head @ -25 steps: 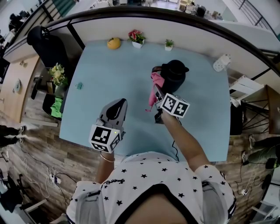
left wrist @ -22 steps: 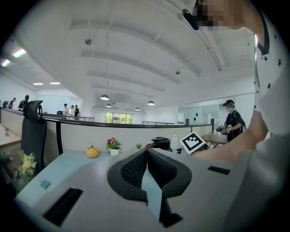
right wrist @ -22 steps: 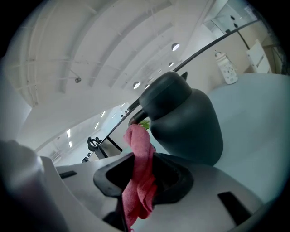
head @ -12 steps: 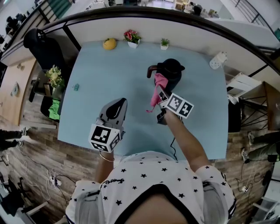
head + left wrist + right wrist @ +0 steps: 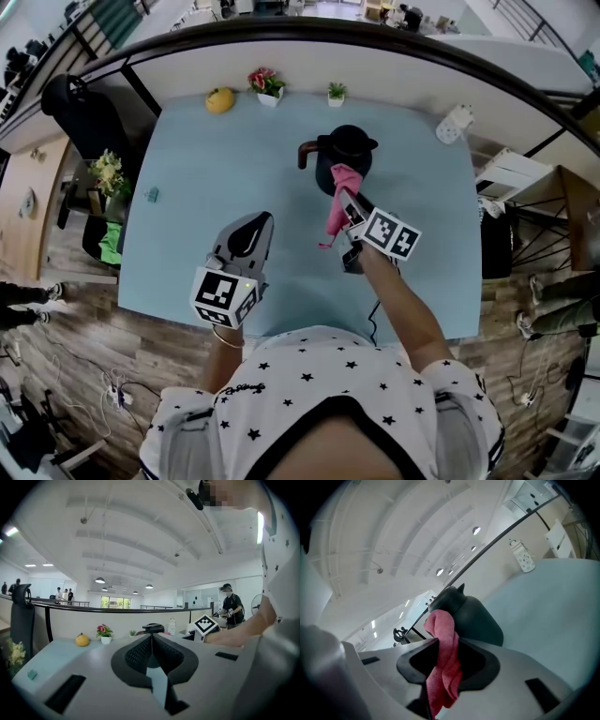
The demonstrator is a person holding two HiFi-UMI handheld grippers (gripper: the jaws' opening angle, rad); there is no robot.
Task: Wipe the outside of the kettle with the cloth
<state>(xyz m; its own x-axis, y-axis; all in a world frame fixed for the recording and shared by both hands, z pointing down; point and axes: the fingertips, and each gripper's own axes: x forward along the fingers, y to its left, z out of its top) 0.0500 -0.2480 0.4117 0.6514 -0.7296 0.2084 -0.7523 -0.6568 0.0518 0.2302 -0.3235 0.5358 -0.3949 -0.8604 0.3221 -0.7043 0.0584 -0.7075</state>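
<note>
A black kettle (image 5: 345, 157) stands upright at the far middle of a pale blue table (image 5: 187, 187), so its long axis is vertical. A curved part juts from it toward our left; we cannot tell whether this is the handle or the spout.

The kettle looks rigid, with a smooth, likely slippery shell. We judge it could slide or tip under a sideways push, so the curved part or the lid rim is the place to steady it.

A pink cloth (image 5: 337, 204) appears to rest its upper end on the kettle's near side. It is soft, limp and light, and hangs lengthwise toward us.

The right gripper (image 5: 345, 208) has its jaws clamped on the cloth at about mid-length. The right gripper view shows the cloth (image 5: 443, 637) bunched between the jaws, with the kettle (image 5: 476, 618) just behind.

The left gripper (image 5: 248, 232) hovers near us, well apart from the kettle, with its jaws together on nothing.

Along the far edge sit a yellow fruit (image 5: 219, 100), potted flowers (image 5: 267, 84), a small green plant (image 5: 336, 92) and a white bottle (image 5: 452, 124).
</note>
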